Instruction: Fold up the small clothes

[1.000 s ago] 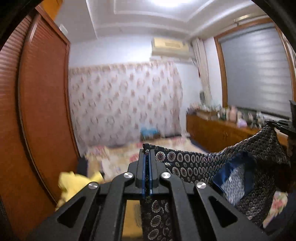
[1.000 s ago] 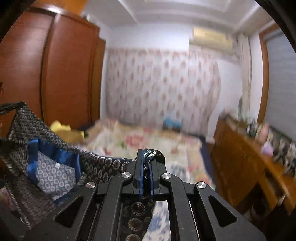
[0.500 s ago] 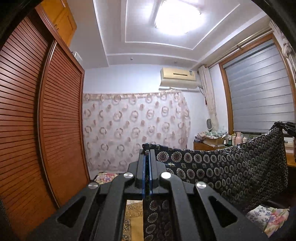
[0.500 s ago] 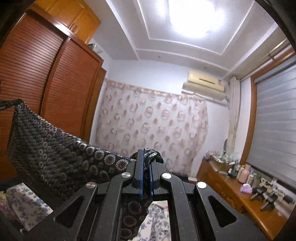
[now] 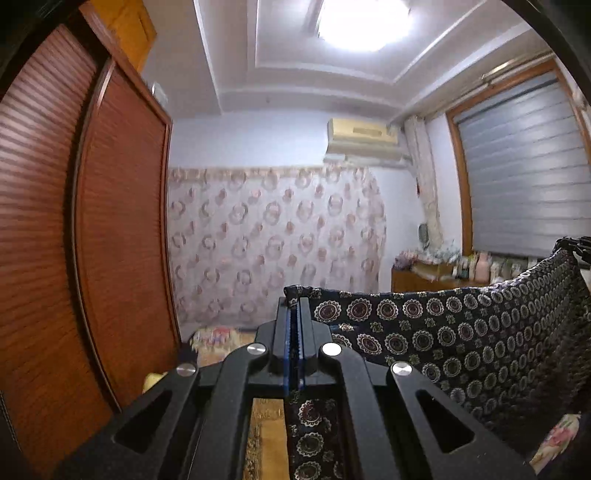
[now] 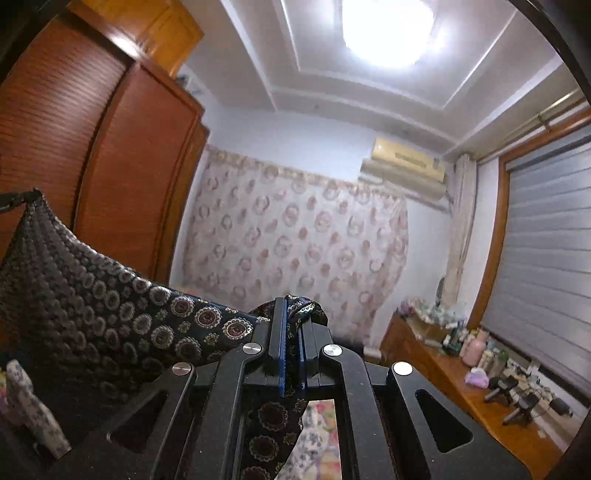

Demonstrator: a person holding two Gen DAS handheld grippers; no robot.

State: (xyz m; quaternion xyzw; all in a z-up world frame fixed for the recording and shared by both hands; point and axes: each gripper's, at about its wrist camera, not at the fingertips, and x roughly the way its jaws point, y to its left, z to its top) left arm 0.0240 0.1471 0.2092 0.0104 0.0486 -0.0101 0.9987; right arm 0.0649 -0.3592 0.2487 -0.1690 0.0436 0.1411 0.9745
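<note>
A dark garment (image 5: 461, 332) patterned with circles is held stretched in the air between both tongs. One corner is pinched by the left tongs (image 5: 294, 314), the other by the right tongs (image 6: 291, 321), above the bed (image 5: 221, 338).

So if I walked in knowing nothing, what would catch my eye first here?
Probably the dark garment with ring patterns, stretched in the air between the left gripper and the right gripper, each clamped on a top corner. Behind it hang a pale circle-print curtain and a bright ceiling lamp, with a reddish louvred wardrobe at the left.
</note>
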